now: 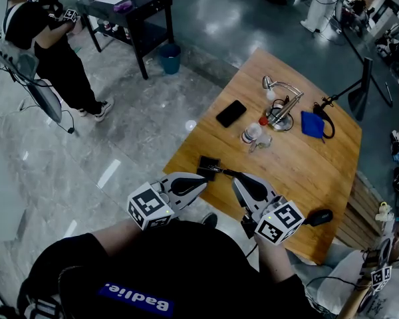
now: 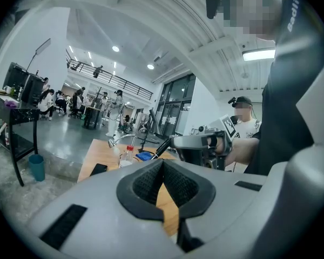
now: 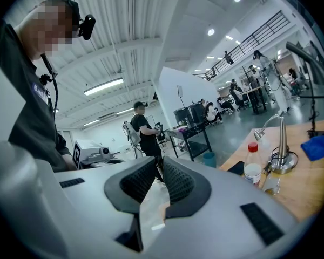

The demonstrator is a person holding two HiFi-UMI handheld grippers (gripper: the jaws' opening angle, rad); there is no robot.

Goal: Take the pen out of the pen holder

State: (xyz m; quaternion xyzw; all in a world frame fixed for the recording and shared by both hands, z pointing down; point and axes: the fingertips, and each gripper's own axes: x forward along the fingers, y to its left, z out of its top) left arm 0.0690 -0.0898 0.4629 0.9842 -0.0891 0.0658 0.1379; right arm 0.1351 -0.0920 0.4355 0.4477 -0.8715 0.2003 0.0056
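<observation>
**As my right tongs (image 1: 234,175) clamp the pen (image 1: 218,171)**

It juts from their tips at lower centre of the head view, its far end by the black pen holder (image 1: 208,161) at the edge of the counter (image 1: 306,171). My left tongs (image 1: 203,182), just beside, are pressed together, empty.

On the wooden table (image 1: 299,178) sit a black phone (image 1: 231,113), red-capped bottle (image 1: 252,133), metal lamp (image 1: 280,106), blue cloth (image 1: 311,123), black pen holder (image 1: 208,164) and black mouse (image 1: 318,216).
</observation>
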